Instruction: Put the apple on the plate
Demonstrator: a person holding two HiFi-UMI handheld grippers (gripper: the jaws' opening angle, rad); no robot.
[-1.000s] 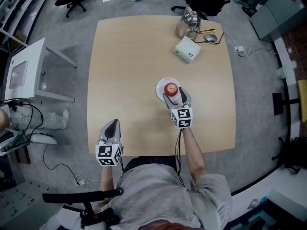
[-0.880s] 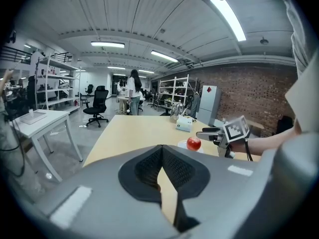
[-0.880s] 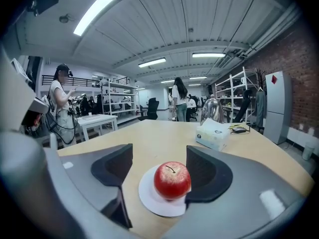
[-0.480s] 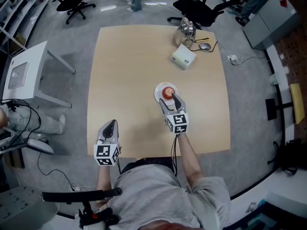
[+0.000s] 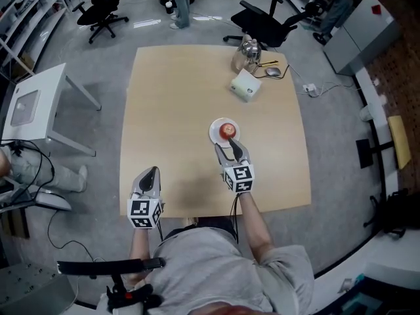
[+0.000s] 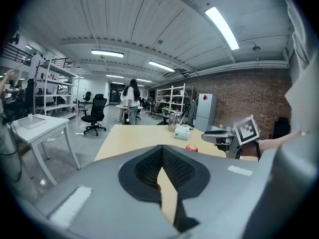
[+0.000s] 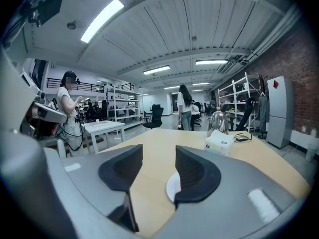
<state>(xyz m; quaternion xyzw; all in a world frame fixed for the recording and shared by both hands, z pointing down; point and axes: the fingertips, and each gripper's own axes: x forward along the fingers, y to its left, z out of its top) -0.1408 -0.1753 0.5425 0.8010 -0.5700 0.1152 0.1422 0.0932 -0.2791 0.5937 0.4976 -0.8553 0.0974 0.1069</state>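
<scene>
a pale wooden square table [image 5: 170, 110] carries a small white plate [image 5: 214, 136] near its middle. toward the far right corner sit a white tissue box [image 5: 245, 85], a shiny jug [image 5: 246, 50] and a dark mouse [image 5: 273, 71].

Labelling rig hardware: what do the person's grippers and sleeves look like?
Left gripper and right gripper: grey, black ribbed pads, white cube with black square markers. A black cable trails from the right one, whose empty jaws are closing. The person wears a grey short-sleeved shirt.
</scene>
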